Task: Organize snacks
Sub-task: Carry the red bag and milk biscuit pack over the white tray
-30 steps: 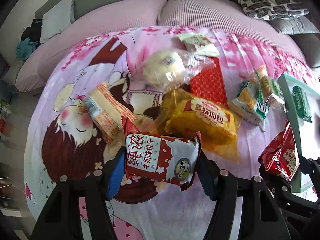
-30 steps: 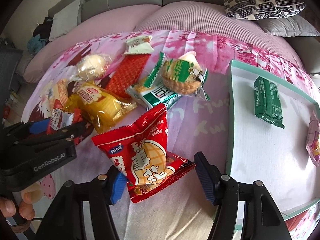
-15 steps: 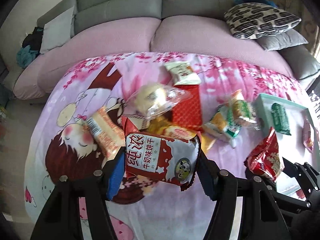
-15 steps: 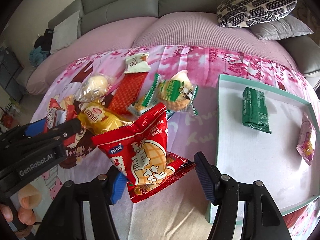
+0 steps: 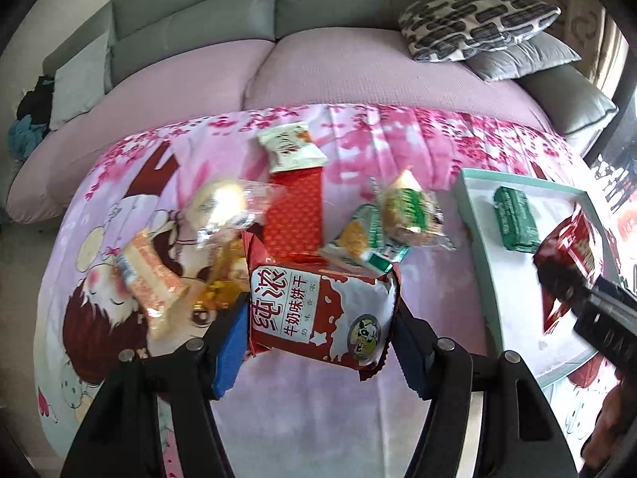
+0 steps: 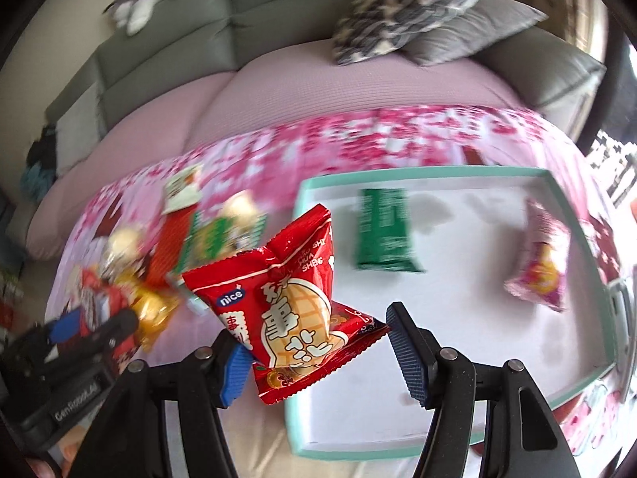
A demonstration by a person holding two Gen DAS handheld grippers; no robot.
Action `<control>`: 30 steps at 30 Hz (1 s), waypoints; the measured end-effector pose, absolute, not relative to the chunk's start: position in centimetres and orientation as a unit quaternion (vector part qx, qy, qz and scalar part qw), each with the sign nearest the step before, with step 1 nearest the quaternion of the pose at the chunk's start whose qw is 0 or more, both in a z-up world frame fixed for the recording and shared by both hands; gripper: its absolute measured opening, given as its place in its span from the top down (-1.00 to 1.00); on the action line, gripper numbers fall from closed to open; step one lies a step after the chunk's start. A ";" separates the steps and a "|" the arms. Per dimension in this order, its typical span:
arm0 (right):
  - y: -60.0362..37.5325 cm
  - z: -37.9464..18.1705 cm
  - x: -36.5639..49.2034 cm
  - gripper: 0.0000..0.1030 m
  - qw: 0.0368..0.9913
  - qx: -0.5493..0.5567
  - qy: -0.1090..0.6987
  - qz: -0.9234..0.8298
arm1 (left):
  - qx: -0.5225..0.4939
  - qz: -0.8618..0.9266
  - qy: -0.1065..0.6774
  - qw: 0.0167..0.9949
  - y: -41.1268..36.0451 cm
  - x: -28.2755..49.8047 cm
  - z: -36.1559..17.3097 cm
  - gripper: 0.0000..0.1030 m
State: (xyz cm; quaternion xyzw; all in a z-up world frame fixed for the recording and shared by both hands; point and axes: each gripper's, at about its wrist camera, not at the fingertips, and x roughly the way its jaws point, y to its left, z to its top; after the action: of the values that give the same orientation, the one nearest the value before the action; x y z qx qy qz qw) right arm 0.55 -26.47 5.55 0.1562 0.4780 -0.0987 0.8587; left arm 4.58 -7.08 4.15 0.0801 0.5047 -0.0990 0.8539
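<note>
My left gripper (image 5: 318, 338) is shut on a red-and-white milk biscuit packet (image 5: 318, 306) and holds it above the pink cartoon cloth. In the right wrist view, my right gripper (image 6: 318, 358) is shut on a red peanut packet (image 6: 286, 298). That packet hangs over the left edge of the teal-rimmed white tray (image 6: 292, 398). A green packet (image 6: 384, 235) and a pink packet (image 6: 543, 267) lie in the tray. The left wrist view shows the tray (image 5: 473, 231) at right, with the right gripper (image 5: 589, 302) over it.
Loose snacks lie on the cloth: a white packet (image 5: 290, 149), a flat red packet (image 5: 296, 219), a bun in clear wrap (image 5: 223, 207), an orange packet (image 5: 147, 275) and green-and-white packets (image 5: 406, 211). A grey sofa with cushions (image 5: 473, 24) stands behind.
Both grippers rose and moved right with their packets. The red peanut packet went from above the cloth to over the tray's left edge. The snack pile slid left in both views.
</note>
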 end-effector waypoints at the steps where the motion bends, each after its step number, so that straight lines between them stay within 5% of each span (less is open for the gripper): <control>1: -27.3 5.5 0.3 -0.28 0.857 0.161 0.476 -0.108 | 0.081 -0.106 0.506 0.852 -7.6 4.5 4.1 -0.30; 30: -39.4 2.6 -1.3 -0.29 0.830 0.248 0.454 -0.209 | 0.224 -0.147 0.480 0.836 -26.0 10.6 2.1 -0.30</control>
State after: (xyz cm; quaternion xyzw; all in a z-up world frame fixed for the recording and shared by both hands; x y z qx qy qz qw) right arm -1.33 -39.38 2.59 0.2477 0.4540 -0.2086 0.8301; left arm 10.64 -26.05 2.12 0.2236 0.4797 -0.1466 0.8357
